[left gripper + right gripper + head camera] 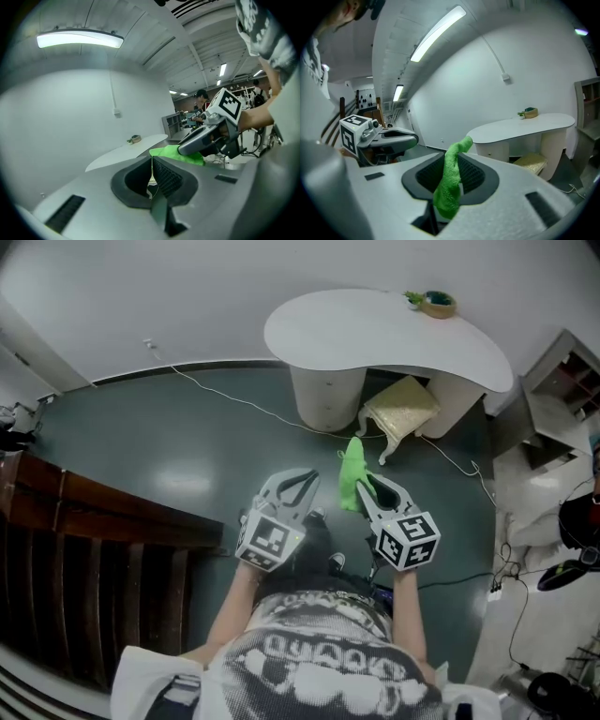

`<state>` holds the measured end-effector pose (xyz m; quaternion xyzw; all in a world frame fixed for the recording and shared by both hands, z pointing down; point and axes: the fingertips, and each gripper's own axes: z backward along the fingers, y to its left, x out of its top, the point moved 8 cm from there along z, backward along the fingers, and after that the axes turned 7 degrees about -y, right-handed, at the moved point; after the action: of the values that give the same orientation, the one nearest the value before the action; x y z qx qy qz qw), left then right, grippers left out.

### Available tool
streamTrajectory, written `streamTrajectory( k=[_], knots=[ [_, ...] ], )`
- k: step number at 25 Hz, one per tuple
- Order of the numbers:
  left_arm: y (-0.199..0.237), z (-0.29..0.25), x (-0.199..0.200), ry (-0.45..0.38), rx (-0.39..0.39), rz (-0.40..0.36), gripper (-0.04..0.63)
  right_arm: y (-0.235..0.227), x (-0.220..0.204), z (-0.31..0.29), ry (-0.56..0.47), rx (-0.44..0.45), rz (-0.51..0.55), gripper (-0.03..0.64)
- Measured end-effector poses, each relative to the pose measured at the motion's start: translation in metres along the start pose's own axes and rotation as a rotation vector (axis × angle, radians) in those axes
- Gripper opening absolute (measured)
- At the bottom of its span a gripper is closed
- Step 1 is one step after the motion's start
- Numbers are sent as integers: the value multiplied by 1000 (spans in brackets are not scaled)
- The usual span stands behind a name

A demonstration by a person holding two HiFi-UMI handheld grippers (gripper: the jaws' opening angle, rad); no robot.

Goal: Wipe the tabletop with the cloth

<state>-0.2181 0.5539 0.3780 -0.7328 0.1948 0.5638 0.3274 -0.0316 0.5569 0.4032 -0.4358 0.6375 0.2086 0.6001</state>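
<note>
A bright green cloth [352, 474] hangs from my right gripper [368, 482], which is shut on it; in the right gripper view the cloth [451, 183] is pinched between the jaws and droops toward the camera. My left gripper [302, 476] is held beside it at the left, shut with nothing in it [152, 161]. Both are held in the air over the dark floor, well short of the white kidney-shaped table [375, 334]. The table [520, 126] stands ahead, its top apart from the cloth.
A small round tape-like object [436, 303] with something green sits at the table's far right end. A stool with a yellow cushion [401, 409] stands under the table. A white cable [234, 401] crosses the floor. A dark wooden structure [94, 521] is at my left, shelves [562, 390] at my right.
</note>
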Motion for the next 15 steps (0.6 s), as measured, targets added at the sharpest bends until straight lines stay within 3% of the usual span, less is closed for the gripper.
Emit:
streamTrajectory(
  k=[9,15],
  knots=[
    [1,-27,4,33,-44,-28,8,-28,-1,-6,5,-25,-55,84],
    [28,-66,10,55,-72,-16,8,-56,17,-34,26,-26,-89,84]
  ],
)
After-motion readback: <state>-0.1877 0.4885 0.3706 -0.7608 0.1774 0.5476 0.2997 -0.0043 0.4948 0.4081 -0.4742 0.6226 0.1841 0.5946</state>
